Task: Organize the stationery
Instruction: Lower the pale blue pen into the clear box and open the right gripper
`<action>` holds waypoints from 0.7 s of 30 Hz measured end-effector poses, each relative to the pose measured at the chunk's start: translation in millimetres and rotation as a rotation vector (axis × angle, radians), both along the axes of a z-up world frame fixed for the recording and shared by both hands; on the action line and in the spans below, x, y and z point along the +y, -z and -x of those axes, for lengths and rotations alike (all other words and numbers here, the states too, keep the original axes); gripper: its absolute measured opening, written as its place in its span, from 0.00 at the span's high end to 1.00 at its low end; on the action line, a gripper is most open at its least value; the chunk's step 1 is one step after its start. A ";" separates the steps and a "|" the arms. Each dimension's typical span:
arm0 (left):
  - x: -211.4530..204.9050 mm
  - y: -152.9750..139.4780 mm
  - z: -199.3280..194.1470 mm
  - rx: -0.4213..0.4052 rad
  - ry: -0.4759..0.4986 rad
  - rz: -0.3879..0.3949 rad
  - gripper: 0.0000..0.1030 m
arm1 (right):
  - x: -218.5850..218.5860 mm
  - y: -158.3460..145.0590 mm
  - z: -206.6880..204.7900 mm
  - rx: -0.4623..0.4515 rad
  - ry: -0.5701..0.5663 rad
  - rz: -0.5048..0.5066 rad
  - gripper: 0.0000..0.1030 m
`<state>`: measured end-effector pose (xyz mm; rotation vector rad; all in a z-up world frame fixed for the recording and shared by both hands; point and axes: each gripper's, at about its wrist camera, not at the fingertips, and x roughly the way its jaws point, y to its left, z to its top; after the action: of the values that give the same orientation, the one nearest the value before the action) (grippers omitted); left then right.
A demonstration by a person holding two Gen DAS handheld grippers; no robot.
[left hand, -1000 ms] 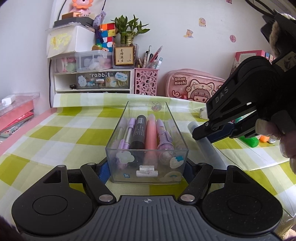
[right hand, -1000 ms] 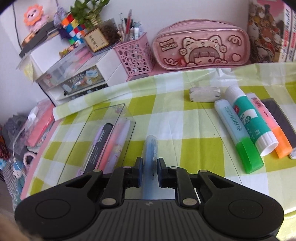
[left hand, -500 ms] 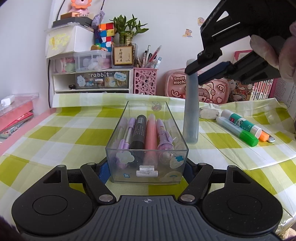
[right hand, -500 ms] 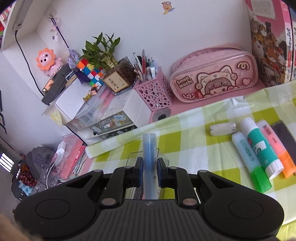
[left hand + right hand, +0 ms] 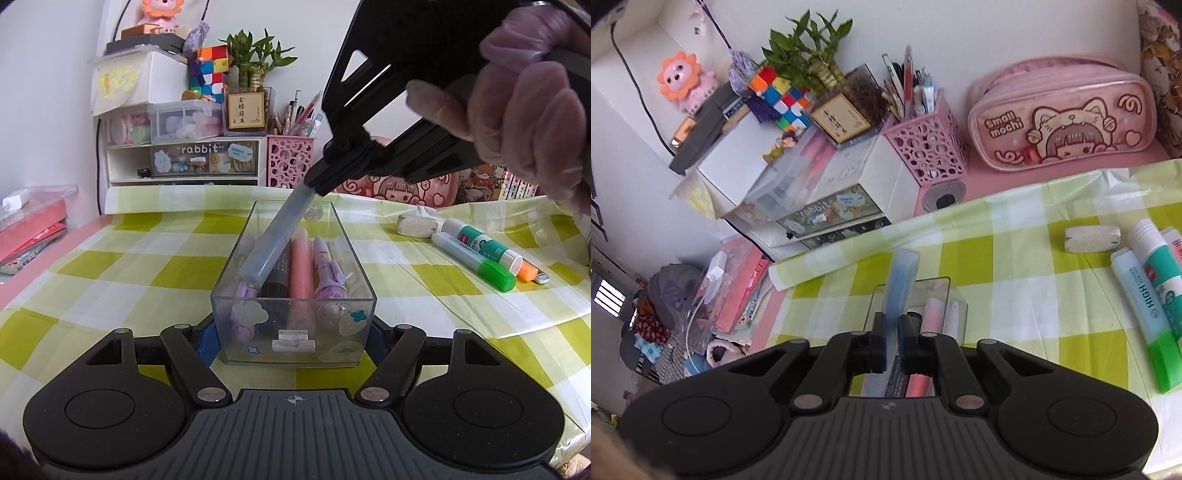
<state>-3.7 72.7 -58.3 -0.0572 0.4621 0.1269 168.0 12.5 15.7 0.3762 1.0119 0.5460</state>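
A green-and-white checked cloth (image 5: 110,266) covers the desk, with a white drawer unit (image 5: 181,162), a pink mesh pen cup (image 5: 290,162) and a pink pencil case (image 5: 402,194) lined up along the back wall. From the left wrist, the left gripper (image 5: 293,338) has its fingers clamped on the near end of a clear organizer box (image 5: 293,295), one pad on each long side, the box running straight away from the camera. Inside lie a pink marker (image 5: 301,269), a black marker (image 5: 279,275) and purple pens (image 5: 327,271), all lengthwise. Above them the right gripper (image 5: 328,182), in a gloved hand (image 5: 532,107), pinches a blue pen (image 5: 275,240) by its upper end; the pen slants down and toward the near left, its lower tip over the box's left half, just above the pens. Half a second ago that pen hung upright outside the box's right wall; now it has swung in over the opening. Off to the right, well apart on open cloth, sit an eraser (image 5: 415,225), two glue sticks (image 5: 476,258) and an orange highlighter (image 5: 528,271); the left side of the cloth is bare. Switching to the right wrist: the jaws are pressed tight on the blue pen (image 5: 901,284), which points straight ahead over the box's (image 5: 956,306) far edge, with the pink marker (image 5: 932,310) showing beneath. The box has come under the gripper since a second ago, when the pen lay on the cloth beside it. The eraser (image 5: 1091,239) and glue sticks (image 5: 1145,310) lie to the right, clear of the box.
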 end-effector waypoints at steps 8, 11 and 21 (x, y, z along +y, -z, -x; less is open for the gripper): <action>1.8 -1.0 -0.3 -0.002 0.006 0.015 0.30 | 22.6 29.4 -4.7 0.066 -0.050 0.061 0.85; 1.9 -1.0 -0.4 -0.001 0.005 0.015 0.30 | 23.2 28.9 -6.3 0.076 -0.045 0.068 0.82; 1.3 -0.8 -0.8 -0.003 0.002 0.010 0.30 | 12.4 22.0 -17.3 0.074 -0.002 -0.014 0.61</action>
<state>-2.9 73.9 -57.5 -0.0671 0.4599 0.1226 185.2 25.0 -6.3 0.4107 1.0806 0.5443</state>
